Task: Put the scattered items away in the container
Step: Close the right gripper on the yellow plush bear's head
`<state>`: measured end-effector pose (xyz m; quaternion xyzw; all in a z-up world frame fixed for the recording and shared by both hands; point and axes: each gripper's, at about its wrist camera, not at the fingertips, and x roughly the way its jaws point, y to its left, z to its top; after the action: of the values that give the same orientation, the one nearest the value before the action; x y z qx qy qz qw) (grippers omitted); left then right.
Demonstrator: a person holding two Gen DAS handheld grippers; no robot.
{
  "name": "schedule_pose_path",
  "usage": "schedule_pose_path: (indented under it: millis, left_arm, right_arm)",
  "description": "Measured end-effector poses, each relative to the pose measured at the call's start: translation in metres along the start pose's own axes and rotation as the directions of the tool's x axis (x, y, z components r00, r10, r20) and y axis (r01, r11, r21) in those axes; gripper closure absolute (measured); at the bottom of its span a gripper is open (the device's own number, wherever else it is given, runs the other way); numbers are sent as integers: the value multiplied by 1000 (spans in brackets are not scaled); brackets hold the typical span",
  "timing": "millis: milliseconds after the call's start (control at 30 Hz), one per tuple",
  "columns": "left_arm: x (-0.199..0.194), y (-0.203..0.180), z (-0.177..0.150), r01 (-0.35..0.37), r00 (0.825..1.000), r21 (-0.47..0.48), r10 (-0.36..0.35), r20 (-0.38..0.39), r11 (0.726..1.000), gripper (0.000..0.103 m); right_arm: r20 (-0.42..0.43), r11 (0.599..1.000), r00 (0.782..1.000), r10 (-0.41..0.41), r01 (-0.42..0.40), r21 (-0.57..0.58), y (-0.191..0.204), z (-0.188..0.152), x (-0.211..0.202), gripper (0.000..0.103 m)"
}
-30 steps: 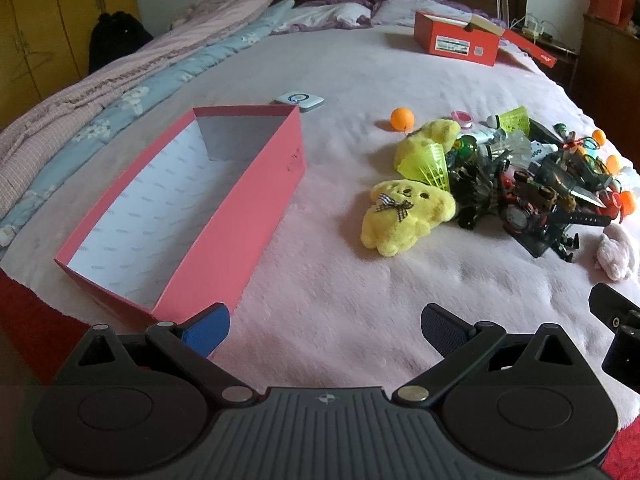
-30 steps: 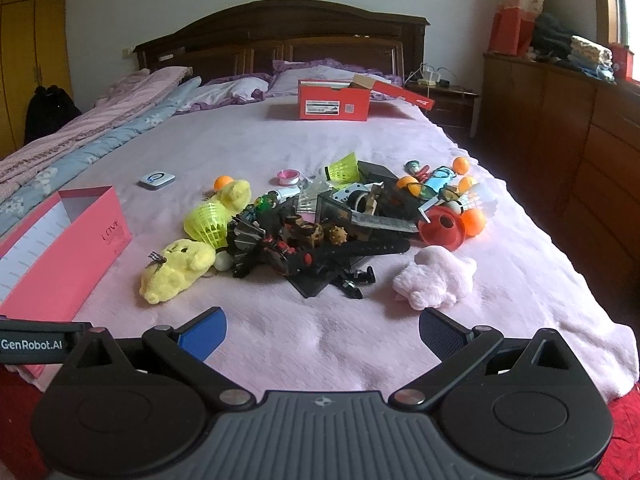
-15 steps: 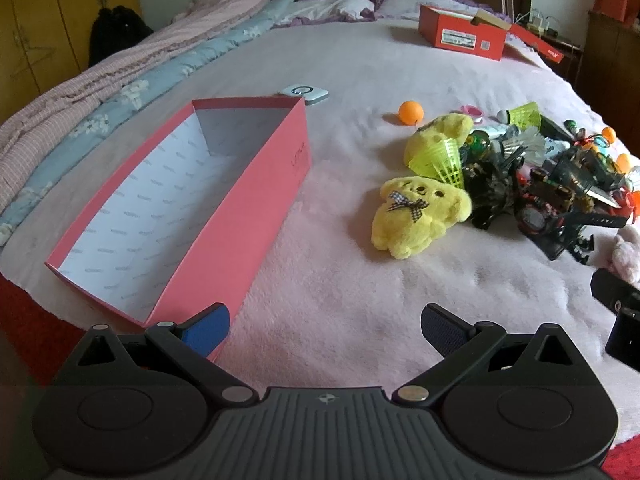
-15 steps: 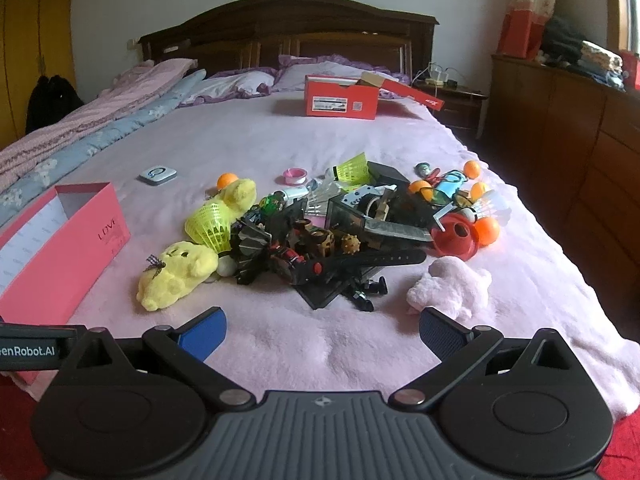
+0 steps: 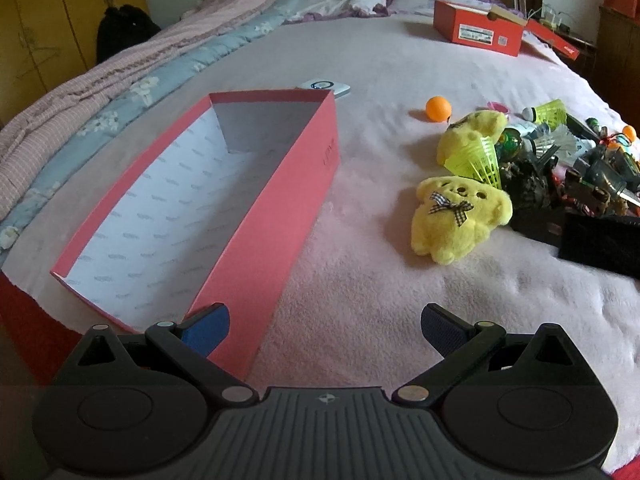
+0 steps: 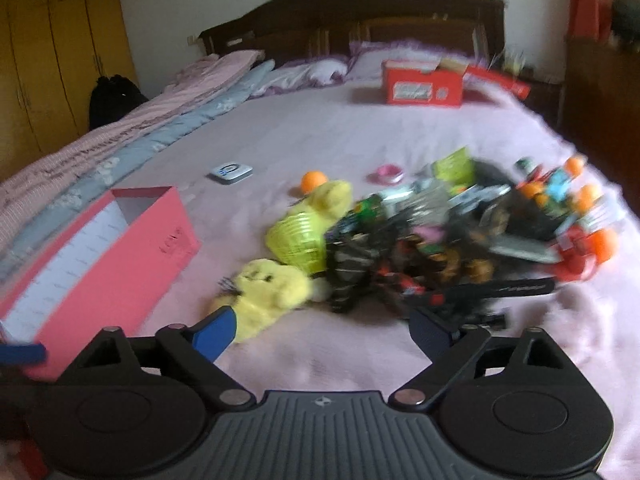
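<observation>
Probably the yellow plush bear (image 6: 272, 286), lying on the bed beside the pink box (image 6: 120, 264), is light and soft, so my right gripper (image 6: 324, 330), jaws closing but empty, should pinch its body

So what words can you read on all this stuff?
"LOVE": faint on the pink box's outer side wall in the right wrist view, blurred, so my best reading.
White label on the orange shoebox: print too small to read.
Round mark on the small white gadget: no readable letters.
Nothing else carries readable text.
</observation>
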<state>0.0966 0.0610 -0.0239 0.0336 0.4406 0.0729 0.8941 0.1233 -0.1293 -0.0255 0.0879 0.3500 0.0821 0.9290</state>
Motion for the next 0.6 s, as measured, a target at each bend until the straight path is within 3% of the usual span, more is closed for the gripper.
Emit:
schedule_pose_path:
  millis: [167, 267, 400, 600]
  left_arm:
    - [-1, 5, 2, 0, 1000, 1, 0, 20, 1000, 0]
    - [3, 3, 13, 40, 998, 16, -40, 46, 999, 0]
    - [14, -10, 25, 98, 994, 51, -100, 48, 994, 0]
    - [42, -34, 34, 207, 973, 119, -217, 74, 971, 0]
  right_arm:
    - [-84, 997, 994, 76, -74, 26, 12, 7, 41, 14]
    - [-110, 997, 991, 71, -68, 28, 17, 10, 57, 19]
    - [-92, 993, 993, 76, -67, 100, 7, 18, 62, 19]
    - [-165, 963, 969, 184, -145, 228, -8, 28, 83, 28]
